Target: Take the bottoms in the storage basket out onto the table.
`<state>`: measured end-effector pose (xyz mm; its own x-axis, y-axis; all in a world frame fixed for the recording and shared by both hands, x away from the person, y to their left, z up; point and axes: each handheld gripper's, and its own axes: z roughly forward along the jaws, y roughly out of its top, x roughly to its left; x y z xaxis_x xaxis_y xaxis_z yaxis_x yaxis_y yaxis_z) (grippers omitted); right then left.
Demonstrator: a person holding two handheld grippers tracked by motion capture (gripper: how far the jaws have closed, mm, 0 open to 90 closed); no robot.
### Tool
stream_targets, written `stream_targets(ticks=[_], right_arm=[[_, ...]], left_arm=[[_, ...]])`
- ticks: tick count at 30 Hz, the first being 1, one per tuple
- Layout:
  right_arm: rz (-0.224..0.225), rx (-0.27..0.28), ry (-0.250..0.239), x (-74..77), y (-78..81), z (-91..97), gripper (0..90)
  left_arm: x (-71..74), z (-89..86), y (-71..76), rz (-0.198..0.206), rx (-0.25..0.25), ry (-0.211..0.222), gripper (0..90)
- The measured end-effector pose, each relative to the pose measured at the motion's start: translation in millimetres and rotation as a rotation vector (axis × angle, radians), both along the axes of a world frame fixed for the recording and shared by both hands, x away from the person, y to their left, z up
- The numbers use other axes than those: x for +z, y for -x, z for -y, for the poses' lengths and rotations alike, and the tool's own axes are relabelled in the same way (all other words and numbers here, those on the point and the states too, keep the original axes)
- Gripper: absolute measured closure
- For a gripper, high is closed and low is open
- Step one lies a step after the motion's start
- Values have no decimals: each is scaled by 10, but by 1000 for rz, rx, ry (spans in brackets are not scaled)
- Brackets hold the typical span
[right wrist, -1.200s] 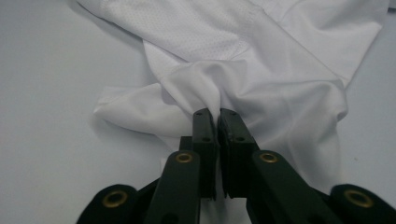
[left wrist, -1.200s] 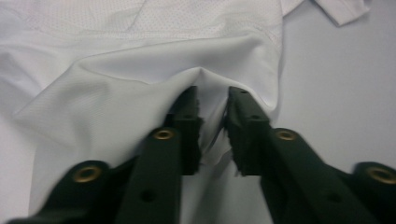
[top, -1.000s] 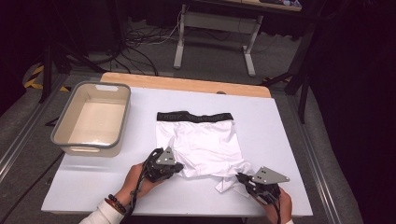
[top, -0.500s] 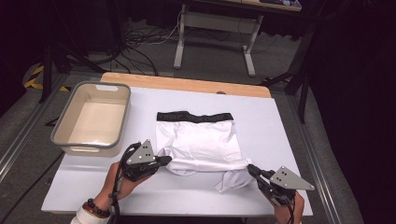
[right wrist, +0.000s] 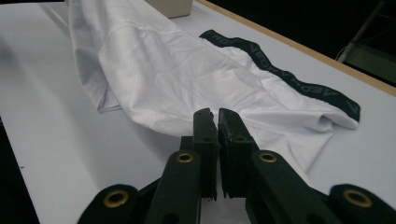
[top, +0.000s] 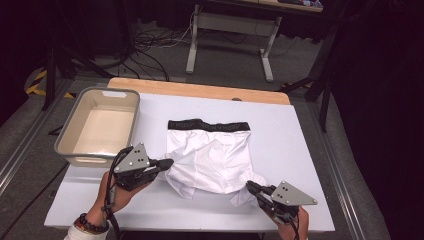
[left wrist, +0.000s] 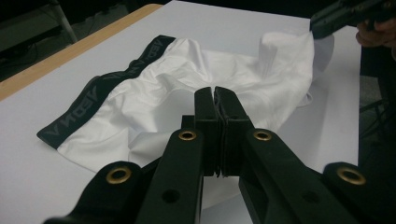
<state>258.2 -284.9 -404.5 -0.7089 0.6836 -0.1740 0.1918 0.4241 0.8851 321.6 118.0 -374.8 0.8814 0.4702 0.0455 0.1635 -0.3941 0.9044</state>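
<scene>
High view: a pair of white boxer shorts [top: 210, 160] with a black waistband [top: 208, 125] lies near the middle of the white surface [top: 300, 150], waistband at the far edge and running left to right, legs toward the near edge. A beige bin [top: 100, 127] stands on the far left of the surface, well apart from the cloth. The left hand-held gripper [top: 165, 163] is at the near-left leg hem, its tips at the cloth's edge, which looks drawn up toward it. The right hand-held gripper [top: 250, 186] is at the near-right corner, where a tab of fabric is pulled out toward it. Both hold the near edge, so the garment stretches away from them to the far side.

Left gripper view: the jaws are clenched together at [left wrist: 215, 93], with the white fabric rising to them from below; the pinch point itself is hidden behind the jaws, but they seem to be nipping the hem. The shorts [left wrist: 196, 79] spread beyond, waistband [left wrist: 102, 102] off to the left. The other hand-held gripper [left wrist: 327, 23] grips the far corner at the upper right.

Right gripper view: its jaws are clenched at [right wrist: 217, 114] on what appears to be a thin fold of the leg hem. The fabric [right wrist: 163, 70] climbs to the upper left, lifted; the waistband [right wrist: 289, 77] lies flat to the right.

The likely next move is carrying the near edge toward the waistband, a fold across the short axis; both hands are equally close.
</scene>
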Motion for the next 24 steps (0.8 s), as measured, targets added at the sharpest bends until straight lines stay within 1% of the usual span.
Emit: stream_targets(ticks=[1,2,4,5,6,7,8,9,10,11,12,13,14,15,16,18,19,20,21,22,24], right_arm=[[-7,5,3,-20,-6,-22,851],[-22,19,14,-52,-16,-62,820],[-31,27,24,-81,-18,-99,812],[-31,27,24,-81,-18,-99,812],[-34,31,32,-94,-19,-116,791],[-39,33,41,-109,-21,-135,775],[-51,40,43,-123,-27,-146,765],[-53,40,50,-130,-30,-154,737],[-53,40,56,-135,-30,-161,716],[-57,45,59,-138,-33,-167,705],[-62,54,62,-141,-35,-178,686],[-60,56,70,-145,-34,-192,657],[-59,55,73,-149,-32,-207,628],[-59,55,73,-149,-32,-207,628],[-63,60,73,-153,-39,-224,615],[-67,67,79,-159,-59,-266,570],[-72,77,73,-163,-93,-325,552],[-84,82,66,-164,-121,-361,544],[-99,89,59,-166,-157,-400,524],[-115,98,57,-169,-202,-447,505],[-118,103,80,-172,-297,-557,487]], left_arm=[[-5,-10,-5,1,11,6,891],[-10,-30,-19,-6,9,24,889],[-24,-8,-9,-6,5,4,889],[-24,-8,-9,-6,5,4,885],[-40,24,12,-5,-2,-15,885],[-51,38,22,-6,-8,-21,874],[-62,50,35,-5,-13,-26,858],[-91,67,77,-3,-23,-47,841],[-112,68,94,-5,-26,-59,819],[-112,68,94,-5,-26,-59,806],[-168,54,126,-12,-30,-62,793],[-168,54,126,-12,-30,-62,761],[-200,45,137,-21,-26,-65,727],[-234,38,148,-25,-27,-73,727],[-264,32,165,-20,-29,-86,703],[-320,7,199,-7,-25,-97,624],[-377,-41,224,15,-20,-105,554],[-408,-67,225,11,-6,-106,535],[-408,-67,225,11,-6,-106,497],[-480,-124,205,-18,28,-122,473],[-561,-160,191,-34,55,-154,462]])
